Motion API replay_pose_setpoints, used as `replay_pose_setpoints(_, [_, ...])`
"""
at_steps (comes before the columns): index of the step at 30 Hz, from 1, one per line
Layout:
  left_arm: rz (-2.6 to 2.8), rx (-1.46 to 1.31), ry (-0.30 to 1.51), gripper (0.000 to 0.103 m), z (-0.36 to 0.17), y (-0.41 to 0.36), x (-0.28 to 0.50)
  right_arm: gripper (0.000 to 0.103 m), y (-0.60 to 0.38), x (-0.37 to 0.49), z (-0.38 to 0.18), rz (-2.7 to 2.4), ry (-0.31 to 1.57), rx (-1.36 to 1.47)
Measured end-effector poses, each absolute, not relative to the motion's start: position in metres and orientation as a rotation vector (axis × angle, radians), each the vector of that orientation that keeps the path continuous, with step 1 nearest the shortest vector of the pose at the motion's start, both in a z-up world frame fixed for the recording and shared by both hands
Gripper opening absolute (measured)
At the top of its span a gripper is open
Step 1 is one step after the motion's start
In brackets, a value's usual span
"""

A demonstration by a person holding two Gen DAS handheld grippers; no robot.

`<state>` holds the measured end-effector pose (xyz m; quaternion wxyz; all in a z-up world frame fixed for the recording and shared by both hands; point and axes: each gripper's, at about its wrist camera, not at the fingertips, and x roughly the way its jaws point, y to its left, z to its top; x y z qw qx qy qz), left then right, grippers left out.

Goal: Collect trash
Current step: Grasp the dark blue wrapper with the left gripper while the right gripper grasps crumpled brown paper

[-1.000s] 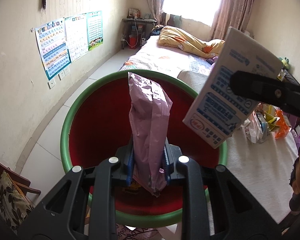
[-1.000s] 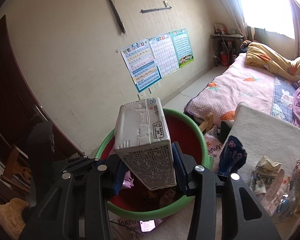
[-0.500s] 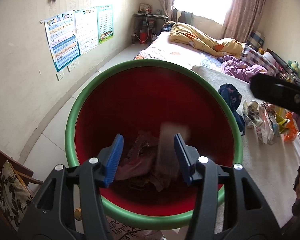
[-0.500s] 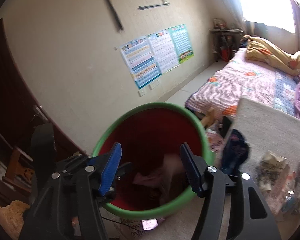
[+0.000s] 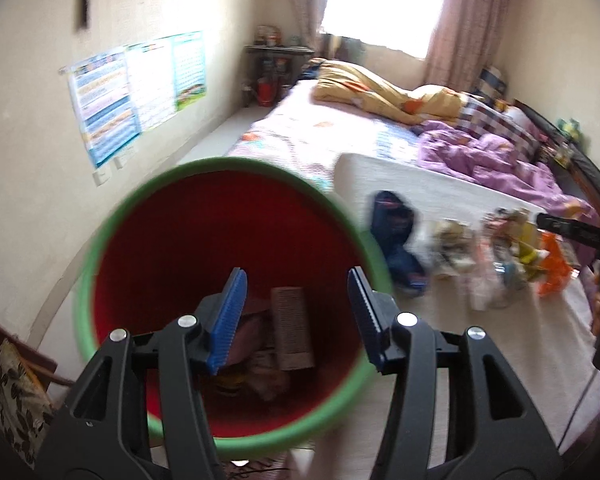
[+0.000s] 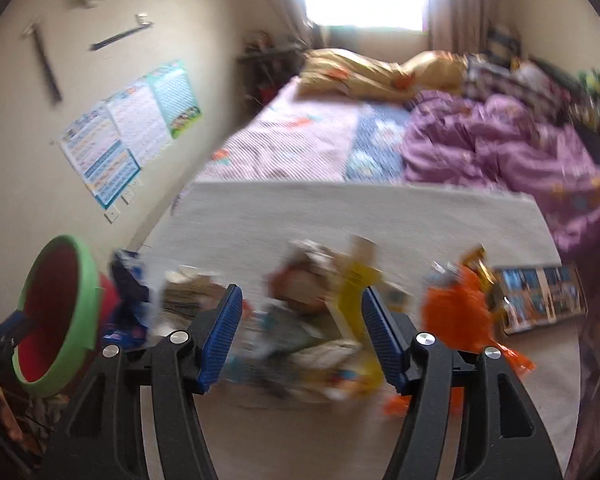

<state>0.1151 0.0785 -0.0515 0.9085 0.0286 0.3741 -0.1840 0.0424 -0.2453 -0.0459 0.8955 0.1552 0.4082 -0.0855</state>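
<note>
A red bin with a green rim (image 5: 100,248) stands beside the bed; it also shows at the left of the right wrist view (image 6: 80,280). Inside lie a carton (image 5: 292,332) and crumpled wrappers. My left gripper (image 5: 296,316) is open and empty above the bin's mouth. My right gripper (image 6: 300,336) is open and empty, facing a blurred pile of trash on a white mat (image 6: 340,208): a dark blue bag (image 6: 128,280), a yellow wrapper (image 6: 356,280), an orange bag (image 6: 456,312) and crumpled paper (image 6: 304,280). The pile also shows in the left wrist view (image 5: 500,256).
A bed with a purple quilt (image 6: 500,140) and a yellow quilt (image 5: 380,88) runs back to the window. Posters (image 5: 112,100) hang on the left wall. A chair with a patterned cushion (image 5: 8,392) stands at the lower left. A picture book (image 6: 540,296) lies right of the pile.
Both grippers opened and dropped their loads, the pink bag and the carton, into the bin. The right gripper then swung right, from the bin to the trash pile.
</note>
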Motion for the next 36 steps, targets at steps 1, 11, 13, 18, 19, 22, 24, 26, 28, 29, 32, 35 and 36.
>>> replay_pose_setpoints(1, [-0.403, 0.066, 0.771, 0.050, -0.051, 0.066, 0.111, 0.061, -0.254, 0.039, -0.052, -0.170, 0.862, 0.346])
replay_pose_setpoints(11, [-0.459, 0.137, 0.836, 0.054, -0.074, -0.028, 0.139, 0.061, -0.249, 0.029, -0.053, 0.006, 0.846, 0.360])
replay_pose_setpoints(13, [-0.426, 0.160, 0.859, 0.054, -0.085, -0.040, 0.154, 0.061, -0.240, 0.028, -0.050, 0.057, 0.841, 0.357])
replay_pose_setpoints(18, [-0.384, 0.214, 0.925, 0.054, -0.106, -0.057, 0.180, 0.061, -0.233, 0.028, -0.047, 0.114, 0.840, 0.332])
replay_pose_setpoints(19, [-0.378, 0.232, 0.926, 0.053, -0.109, -0.060, 0.182, 0.061, -0.235, 0.030, -0.048, 0.112, 0.840, 0.330])
replay_pose_setpoints(22, [-0.368, 0.269, 0.913, 0.032, -0.111, -0.063, 0.185, 0.061, -0.242, 0.035, -0.049, 0.092, 0.841, 0.312])
replay_pose_setpoints(24, [-0.376, 0.253, 0.929, 0.017, -0.110, -0.062, 0.187, 0.061, -0.246, 0.042, -0.050, 0.081, 0.844, 0.286])
replay_pose_setpoints(26, [-0.383, 0.238, 0.920, 0.013, -0.105, -0.059, 0.184, 0.061, -0.246, 0.048, -0.052, 0.076, 0.852, 0.245])
replay_pose_setpoints(28, [-0.406, 0.216, 0.898, 0.012, -0.094, -0.054, 0.175, 0.061, -0.248, 0.056, -0.054, 0.078, 0.850, 0.213])
replay_pose_setpoints(29, [-0.415, 0.209, 0.887, 0.012, -0.089, -0.054, 0.171, 0.061, -0.247, 0.059, -0.054, 0.077, 0.847, 0.203])
replay_pose_setpoints(32, [-0.457, 0.183, 0.865, 0.012, -0.072, -0.047, 0.149, 0.061, -0.248, 0.069, -0.055, 0.072, 0.833, 0.170])
replay_pose_setpoints(35, [-0.498, 0.186, 0.869, 0.012, -0.062, -0.035, 0.120, 0.061, -0.247, 0.082, -0.056, 0.067, 0.832, 0.123])
replay_pose_setpoints(36, [-0.508, 0.191, 0.875, 0.012, -0.060, -0.032, 0.112, 0.061, -0.246, 0.089, -0.058, 0.063, 0.845, 0.104])
